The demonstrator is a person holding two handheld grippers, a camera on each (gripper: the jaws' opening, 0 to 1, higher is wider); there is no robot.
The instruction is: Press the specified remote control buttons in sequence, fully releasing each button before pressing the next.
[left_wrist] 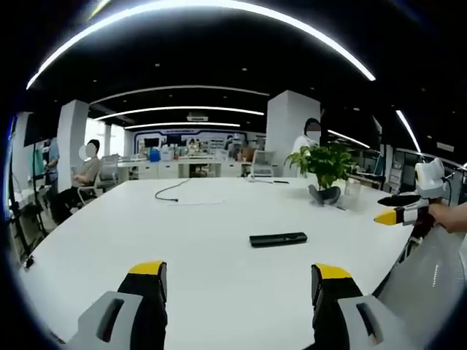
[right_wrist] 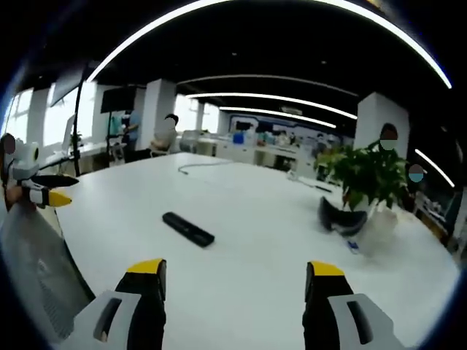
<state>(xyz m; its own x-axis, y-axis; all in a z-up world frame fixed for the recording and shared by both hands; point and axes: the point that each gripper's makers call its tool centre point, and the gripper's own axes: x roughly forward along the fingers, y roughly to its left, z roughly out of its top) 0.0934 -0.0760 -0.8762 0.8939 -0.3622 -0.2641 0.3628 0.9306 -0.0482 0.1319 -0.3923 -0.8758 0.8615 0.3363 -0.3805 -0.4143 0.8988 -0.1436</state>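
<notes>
I hold my left gripper [left_wrist: 240, 281] low over the near edge of the tabletop [left_wrist: 219, 233], its yellow-tipped jaws spread wide apart with nothing between them. My right gripper [right_wrist: 235, 279] sits the same way, jaws parted and empty. In the left gripper view my right hand [left_wrist: 449, 216] shows at the table's right edge.

Table [left_wrist: 219, 240]: white, wide.
Potted plant [right_wrist: 363, 186]: on the table's far side.
Cable [left_wrist: 171, 189]: on the table's far edge.

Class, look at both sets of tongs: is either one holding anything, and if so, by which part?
Nothing is held. The left tongs and right tongs both stand open with bare table between the jaws; the remote control lies untouched on the white table.
</notes>
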